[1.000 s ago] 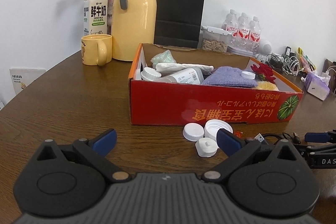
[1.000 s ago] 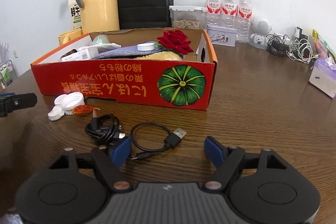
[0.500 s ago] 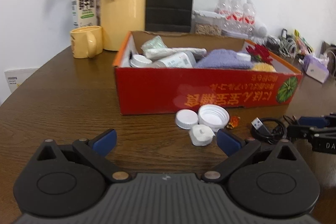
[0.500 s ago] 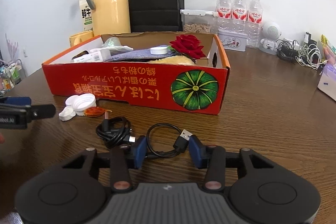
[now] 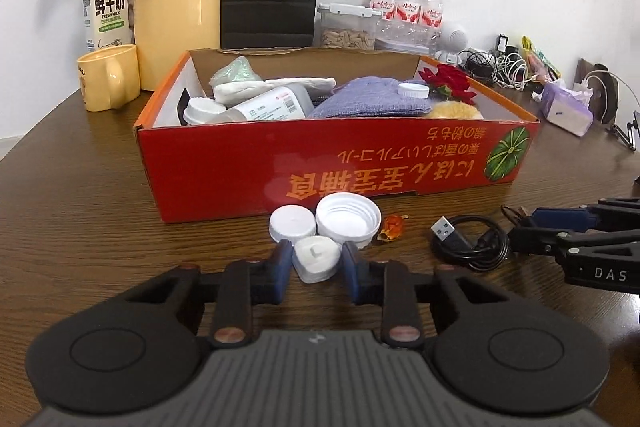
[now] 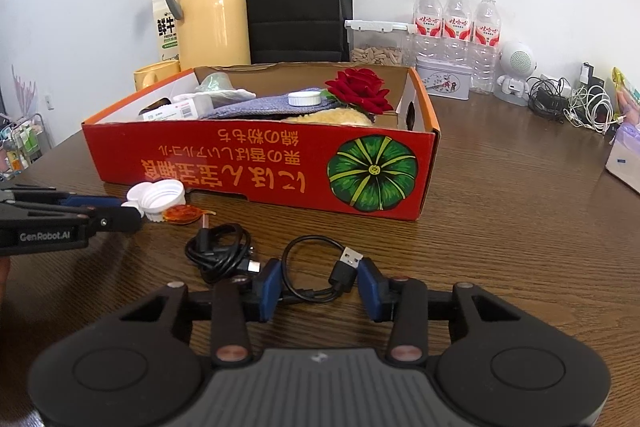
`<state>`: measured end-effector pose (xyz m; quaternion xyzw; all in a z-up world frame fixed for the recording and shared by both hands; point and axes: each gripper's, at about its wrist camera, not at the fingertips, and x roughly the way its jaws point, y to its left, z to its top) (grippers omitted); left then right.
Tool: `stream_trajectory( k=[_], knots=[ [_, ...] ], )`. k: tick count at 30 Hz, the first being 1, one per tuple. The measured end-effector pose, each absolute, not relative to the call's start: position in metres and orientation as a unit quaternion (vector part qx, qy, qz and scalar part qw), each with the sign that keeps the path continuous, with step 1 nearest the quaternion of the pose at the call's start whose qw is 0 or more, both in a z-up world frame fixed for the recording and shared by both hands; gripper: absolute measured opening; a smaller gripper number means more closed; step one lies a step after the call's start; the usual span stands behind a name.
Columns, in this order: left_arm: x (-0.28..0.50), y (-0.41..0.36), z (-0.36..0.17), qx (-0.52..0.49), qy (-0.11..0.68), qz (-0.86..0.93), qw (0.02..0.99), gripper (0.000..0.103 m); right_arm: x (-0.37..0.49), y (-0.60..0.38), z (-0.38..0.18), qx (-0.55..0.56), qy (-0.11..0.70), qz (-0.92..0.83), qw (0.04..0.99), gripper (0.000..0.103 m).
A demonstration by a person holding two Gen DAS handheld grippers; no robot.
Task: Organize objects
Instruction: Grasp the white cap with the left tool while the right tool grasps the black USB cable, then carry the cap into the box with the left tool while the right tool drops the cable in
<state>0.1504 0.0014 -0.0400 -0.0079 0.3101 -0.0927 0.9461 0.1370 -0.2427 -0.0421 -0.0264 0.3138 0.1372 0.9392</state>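
- Since a second ago the left gripper (image 5: 316, 261) has been brought in from fully spread; its jaws are closing around a small white cap (image 5: 316, 259), with the pads (image 5: 280, 267) against or just beside the cap's sides, contact not clear
- The right gripper (image 6: 318, 285) has likewise been narrowed; its jaws are closing about a looped cable (image 6: 320, 267), the USB plug lying just inside the right pad, no squeeze visible
- The box (image 5: 340, 163) has stayed in place mid-table, filled with a bottle (image 5: 260, 107), a cloth (image 5: 368, 103) and a rose (image 5: 450, 81)
- Two more lids (image 5: 324, 223) and an orange wrapper (image 5: 392, 227) lie in the narrow strip between the box front and the grippers; a second cable (image 6: 220, 251) is coiled beside the first
- Bare table (image 6: 520, 227) is left open to the right of the box, towards the right edge
- The far edge is crowded by a flask (image 5: 180, 7), mug (image 5: 108, 77) and water bottles (image 6: 456, 27)
- The near table edge is hidden by both gripper bodies; the cap's underside cannot be made out
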Motion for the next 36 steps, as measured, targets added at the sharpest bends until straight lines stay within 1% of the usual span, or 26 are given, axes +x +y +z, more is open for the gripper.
stream_trajectory(
  k=[2, 6, 10, 14, 28, 36],
  knots=[
    [0.150, 0.003, -0.039, -0.014, 0.308, -0.090, 0.947, 0.027, 0.136, -0.241, -0.042, -0.028, 0.313, 0.139, 0.939, 0.035],
    [0.148, 0.006, -0.037, -0.024, 0.300, -0.084, 0.950, 0.027, 0.136, -0.242, -0.042, -0.026, 0.311, 0.137, 0.940, 0.033],
    [0.146, 0.007, -0.036, -0.026, 0.292, -0.082, 0.953, 0.027, 0.135, -0.242, -0.041, -0.027, 0.306, 0.135, 0.942, 0.028],
    [0.142, 0.009, -0.034, -0.031, 0.282, -0.081, 0.956, 0.027, 0.132, -0.242, -0.040, -0.029, 0.299, 0.133, 0.944, 0.026],
    [0.124, 0.010, -0.027, -0.033, 0.245, -0.075, 0.966, 0.027, 0.110, -0.246, -0.029, -0.022, 0.244, 0.130, 0.961, 0.024],
    [0.122, 0.006, 0.001, -0.045, 0.204, -0.090, 0.974, 0.027, 0.112, -0.236, 0.001, -0.034, 0.193, 0.146, 0.970, 0.024]
  ],
)
